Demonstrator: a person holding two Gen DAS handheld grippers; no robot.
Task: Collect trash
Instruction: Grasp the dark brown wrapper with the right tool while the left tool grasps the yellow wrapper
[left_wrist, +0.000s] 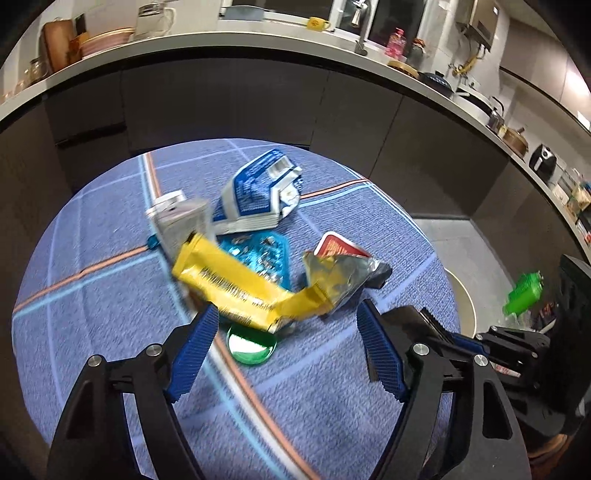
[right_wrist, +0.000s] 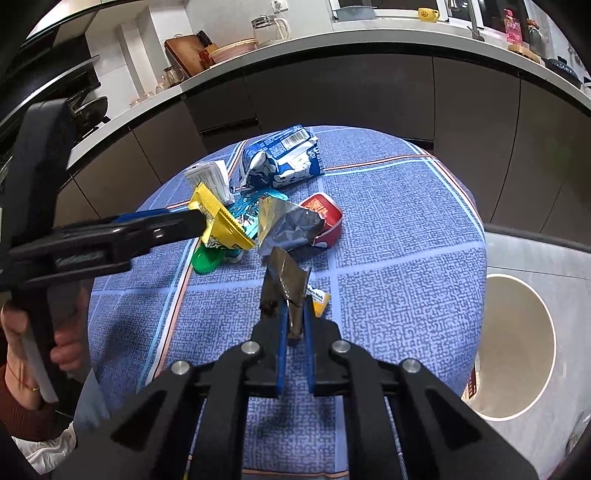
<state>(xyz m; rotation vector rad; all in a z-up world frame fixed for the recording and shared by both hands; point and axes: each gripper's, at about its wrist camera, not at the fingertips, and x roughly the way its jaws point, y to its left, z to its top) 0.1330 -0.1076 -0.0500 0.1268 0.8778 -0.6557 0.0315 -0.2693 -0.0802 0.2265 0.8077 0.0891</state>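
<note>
A pile of trash lies on the round table with a blue cloth (left_wrist: 110, 280): a yellow wrapper (left_wrist: 236, 288), a silver foil wrapper (left_wrist: 343, 273), a red packet (left_wrist: 340, 247), a blue and white carton (left_wrist: 255, 199), a white box (left_wrist: 177, 218) and a green lid (left_wrist: 251, 345). My left gripper (left_wrist: 286, 325) is open just in front of the yellow wrapper, above the green lid. My right gripper (right_wrist: 293, 306) is shut on a corner of the silver foil wrapper (right_wrist: 288, 225), near the table's middle. The left gripper also shows in the right wrist view (right_wrist: 195, 223), over the yellow wrapper (right_wrist: 221, 229).
A white round bin (right_wrist: 517, 347) stands on the floor right of the table. A dark kitchen counter (left_wrist: 258, 48) with dishes, a kettle and a yellow cup curves behind. A green bottle (left_wrist: 524, 291) shows at right beside my right gripper's body.
</note>
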